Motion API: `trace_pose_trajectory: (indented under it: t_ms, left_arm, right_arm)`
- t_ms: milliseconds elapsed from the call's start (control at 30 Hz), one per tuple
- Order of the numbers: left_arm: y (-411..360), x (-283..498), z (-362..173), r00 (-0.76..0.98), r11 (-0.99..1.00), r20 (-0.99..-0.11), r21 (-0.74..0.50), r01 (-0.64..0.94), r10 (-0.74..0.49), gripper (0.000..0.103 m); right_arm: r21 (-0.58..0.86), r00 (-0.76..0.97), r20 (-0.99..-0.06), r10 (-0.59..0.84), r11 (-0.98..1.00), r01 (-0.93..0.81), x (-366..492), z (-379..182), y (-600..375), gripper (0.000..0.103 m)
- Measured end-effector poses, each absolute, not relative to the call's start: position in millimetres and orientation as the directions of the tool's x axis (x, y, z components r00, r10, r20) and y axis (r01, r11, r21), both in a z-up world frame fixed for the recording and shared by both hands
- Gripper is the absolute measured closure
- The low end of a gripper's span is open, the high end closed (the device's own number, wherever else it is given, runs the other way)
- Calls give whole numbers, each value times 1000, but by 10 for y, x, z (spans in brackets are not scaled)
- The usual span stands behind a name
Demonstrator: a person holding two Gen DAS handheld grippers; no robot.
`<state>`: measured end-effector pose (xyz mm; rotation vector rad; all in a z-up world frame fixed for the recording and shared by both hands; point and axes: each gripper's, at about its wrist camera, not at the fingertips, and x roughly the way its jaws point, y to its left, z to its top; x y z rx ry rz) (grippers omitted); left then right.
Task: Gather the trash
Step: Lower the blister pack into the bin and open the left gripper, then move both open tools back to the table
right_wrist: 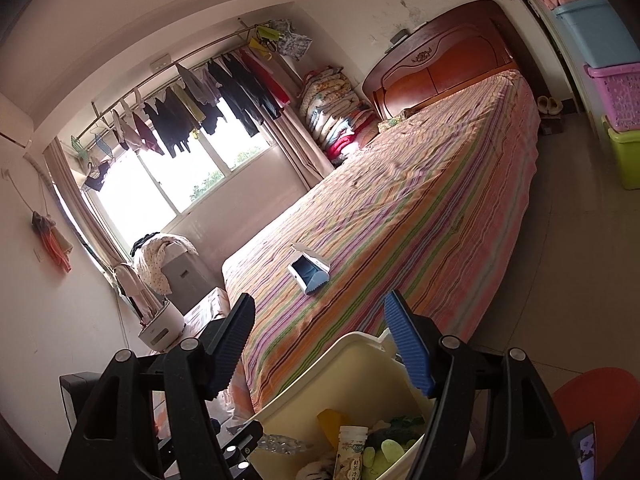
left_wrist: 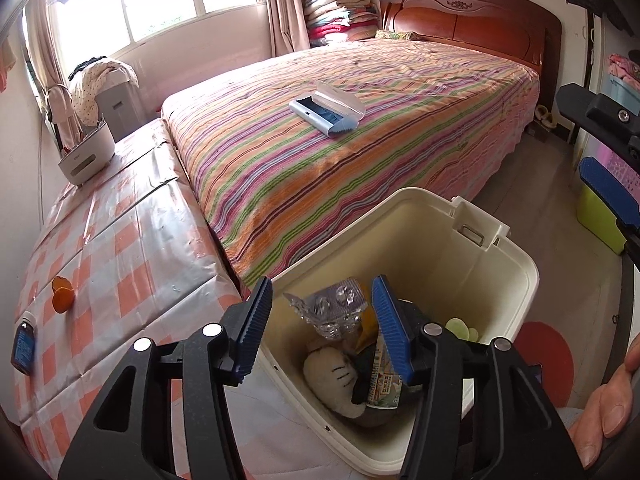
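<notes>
A cream trash bin (left_wrist: 516,264) stands on the floor at the foot of the bed; it also shows in the right wrist view (right_wrist: 340,364). Inside lie a silver blister pack (left_wrist: 332,306), a printed cup (left_wrist: 384,384), a plush toy (left_wrist: 332,376) and other scraps. My left gripper (left_wrist: 320,328) is open over the bin's near rim, with the blister pack between its fingers, untouched. My right gripper (right_wrist: 320,344) is open and empty above the bin; it shows at the right edge of the left view (left_wrist: 600,152). An orange bottle (left_wrist: 62,294) and a dark bottle (left_wrist: 23,346) lie on the checkered table.
The checkered table (left_wrist: 120,240) adjoins the striped bed (left_wrist: 360,132), which holds a blue-and-white open case (left_wrist: 324,110). A white container (left_wrist: 86,152) stands at the table's far end. Coloured storage boxes (right_wrist: 624,120) stack on the right. A red mat (left_wrist: 548,356) lies on the floor.
</notes>
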<state>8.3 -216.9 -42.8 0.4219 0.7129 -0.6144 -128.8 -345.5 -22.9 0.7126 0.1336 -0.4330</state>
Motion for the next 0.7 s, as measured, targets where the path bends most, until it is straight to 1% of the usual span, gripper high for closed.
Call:
trace_pose_trajectory:
  t_ms: [33,67,100,133,233,400,700]
  left_arm:
    - [-2174,83,-425,596,745,-711,153,649,-373,44]
    - [-2179,86,-421,597,744,-711,156,649,-371,36]
    - [-2177,87,-415,602,745,-709,162,647,-368,33]
    - [-2176,86,-404,609,745,-704,169,645,-367,30]
    - [-2159,88,-377,628,746,-693,196,636,-354,25]
    - [-2063,141,-320,656,755,-678,225,616,-333,25]
    - [-1668,350,-230,691,806,-663,221,549,-289,24]
  right_arm:
    - [604,903,-265,-337,672,428,-1283,-225,-3458,37]
    - [604,904,-266,-336,673,428,-1273,-222,-3456,37]
    - [603,904,-267,-334,673,427,-1264,-216,-3450,37]
    - [603,904,-268,-333,674,427,-1253,-215,-3440,37]
    - [600,905,-270,-329,678,425,-1222,-208,-3418,37]
    - [591,906,-276,-322,686,424,-1159,-206,-3365,37]
    - [563,906,-290,-309,710,423,-1024,-187,-3207,37]
